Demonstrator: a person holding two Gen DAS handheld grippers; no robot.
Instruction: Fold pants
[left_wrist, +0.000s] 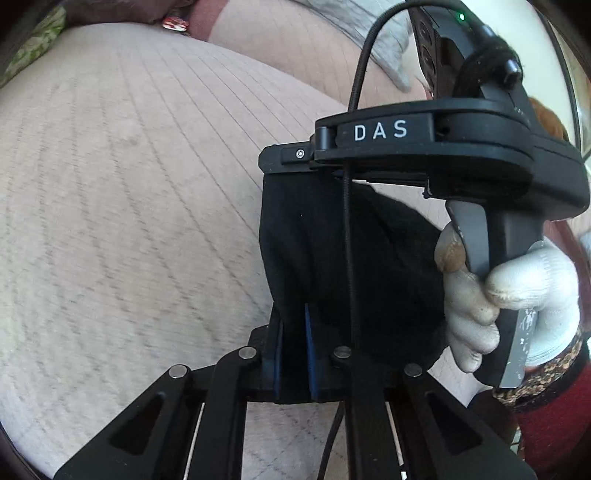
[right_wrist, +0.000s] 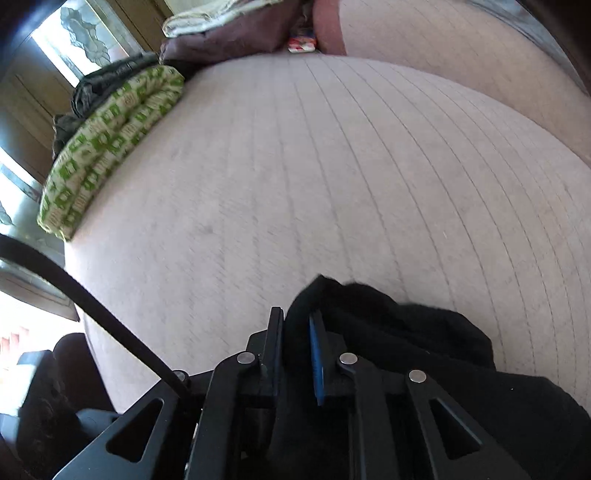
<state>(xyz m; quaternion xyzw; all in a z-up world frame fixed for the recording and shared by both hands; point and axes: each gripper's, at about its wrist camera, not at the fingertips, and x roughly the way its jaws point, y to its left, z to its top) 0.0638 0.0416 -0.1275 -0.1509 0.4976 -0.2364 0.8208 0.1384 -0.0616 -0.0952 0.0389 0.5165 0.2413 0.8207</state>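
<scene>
Left wrist view: the left hand-held gripper (left_wrist: 293, 354) is pinching a fold of the black pants (left_wrist: 325, 266), its blue pads pressed onto the cloth. The right hand-held gripper (left_wrist: 291, 157) – held by a white-gloved hand (left_wrist: 517, 295) – crosses the frame above and grips the same garment at its upper edge. The cloth hangs taut between the two grips, above the striped bed (left_wrist: 129, 184); this probably keeps an edge straight for folding. Its long axis cannot be determined here.

Right wrist view: the right hand-held gripper (right_wrist: 297, 343) is closed on a bunched edge of the pants (right_wrist: 388, 325). The remaining cloth trails toward the lower right – low over the bed (right_wrist: 295, 166).
</scene>
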